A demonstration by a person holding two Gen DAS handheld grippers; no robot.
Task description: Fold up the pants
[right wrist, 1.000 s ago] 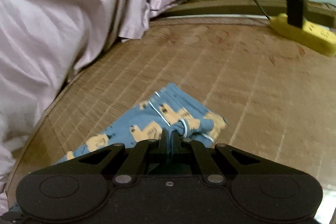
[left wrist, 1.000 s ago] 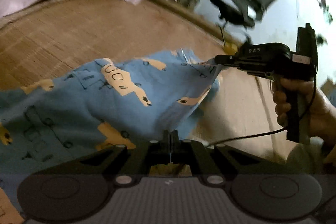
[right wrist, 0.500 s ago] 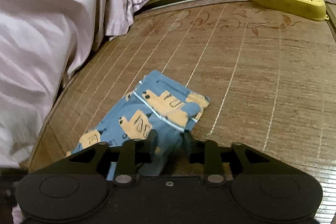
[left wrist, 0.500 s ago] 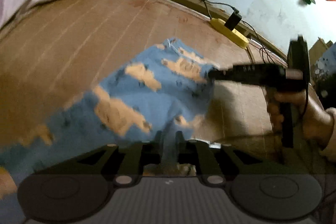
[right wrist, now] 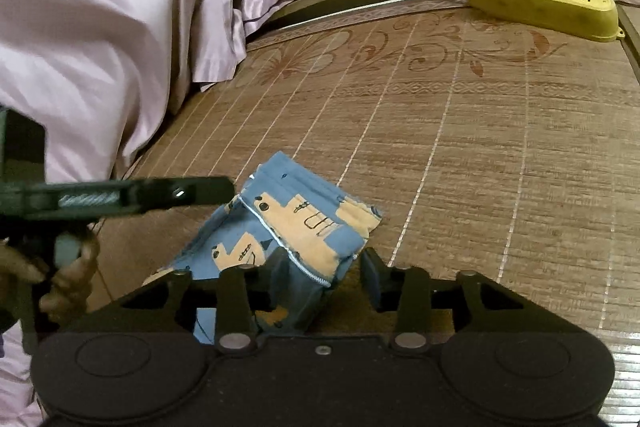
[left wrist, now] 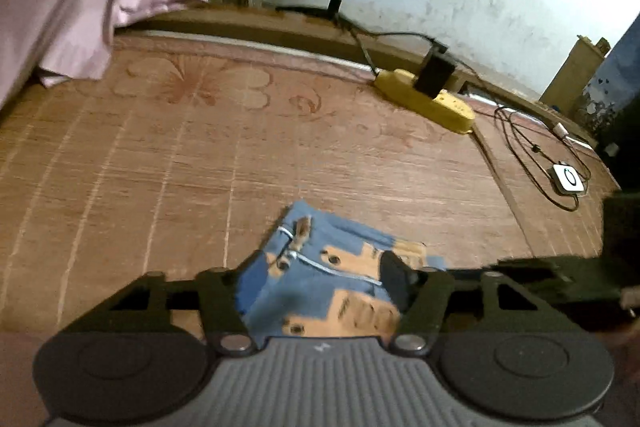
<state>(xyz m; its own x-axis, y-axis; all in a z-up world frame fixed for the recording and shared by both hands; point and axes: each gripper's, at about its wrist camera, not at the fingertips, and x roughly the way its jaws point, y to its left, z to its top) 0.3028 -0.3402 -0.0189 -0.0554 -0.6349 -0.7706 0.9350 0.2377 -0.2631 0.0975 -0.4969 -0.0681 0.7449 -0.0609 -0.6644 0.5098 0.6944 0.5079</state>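
Left wrist view: I am letting go after a fold, I judge. The left gripper (left wrist: 320,275) has just been opening and is released, with the folded pants (left wrist: 320,279) lying on the mat (left wrist: 160,167) between its jaws.

Right wrist view: the right gripper (right wrist: 326,275) is released too, straddling the pants' near corner. Next I am needing to back both out cleanly.

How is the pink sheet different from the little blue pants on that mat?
The pink sheet is plain, glossy and heaped in loose folds along the mat's edge; the blue pants are printed with orange shapes and lie in a compact folded bundle. The sheet is far larger than the pants. Both are soft cloth resting on the same woven mat.
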